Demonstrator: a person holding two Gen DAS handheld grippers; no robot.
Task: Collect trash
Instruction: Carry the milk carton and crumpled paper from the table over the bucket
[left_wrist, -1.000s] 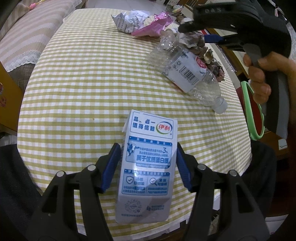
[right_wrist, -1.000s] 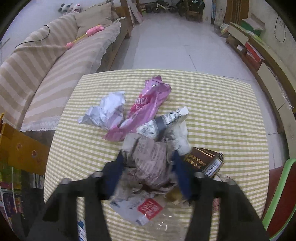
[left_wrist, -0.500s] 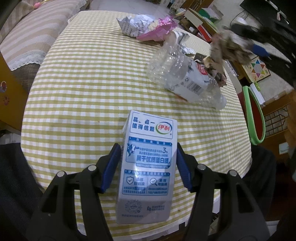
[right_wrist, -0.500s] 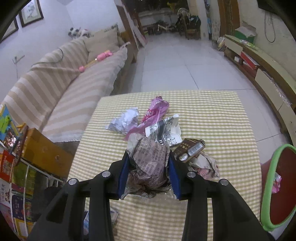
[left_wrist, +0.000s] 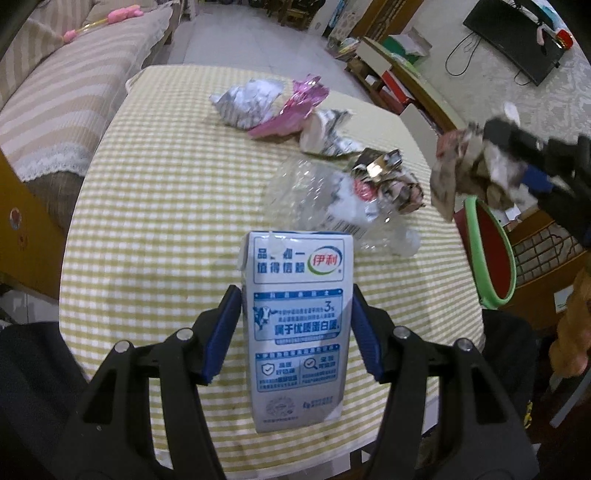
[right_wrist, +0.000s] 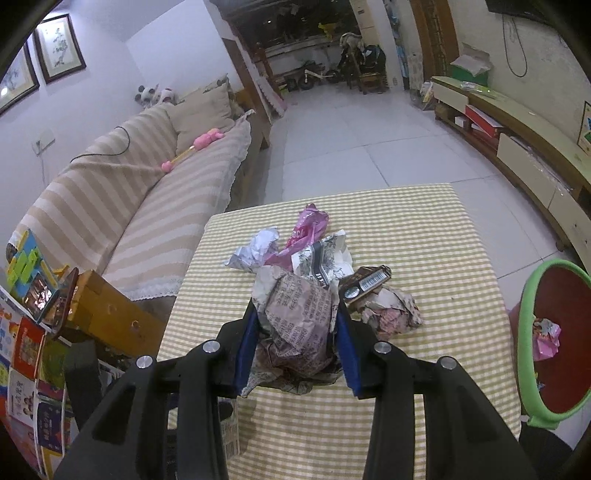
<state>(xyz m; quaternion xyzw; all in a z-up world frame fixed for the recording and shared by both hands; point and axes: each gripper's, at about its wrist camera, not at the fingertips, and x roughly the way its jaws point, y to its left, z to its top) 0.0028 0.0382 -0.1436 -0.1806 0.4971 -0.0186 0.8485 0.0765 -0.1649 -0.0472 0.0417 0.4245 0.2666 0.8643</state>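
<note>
Meanwhile the left gripper (left_wrist: 297, 328) clamps a milk carton (left_wrist: 297, 314) by its sides, above the near edge of the checked desk (left_wrist: 166, 206). Ahead of it lie a clear bottle (left_wrist: 332, 206) and crumpled wrappers. To its right, the right gripper (right_wrist: 295, 332) pinches a wad of paper (right_wrist: 299, 321) (raised off the desk), near the green-rimmed bin (right_wrist: 524, 332).

Left gripper (left_wrist: 297, 317) clamps the milk carton (left_wrist: 297, 314); right gripper (right_wrist: 295, 325), at two o'clock, pinches crumpled paper (right_wrist: 299, 325).
</note>
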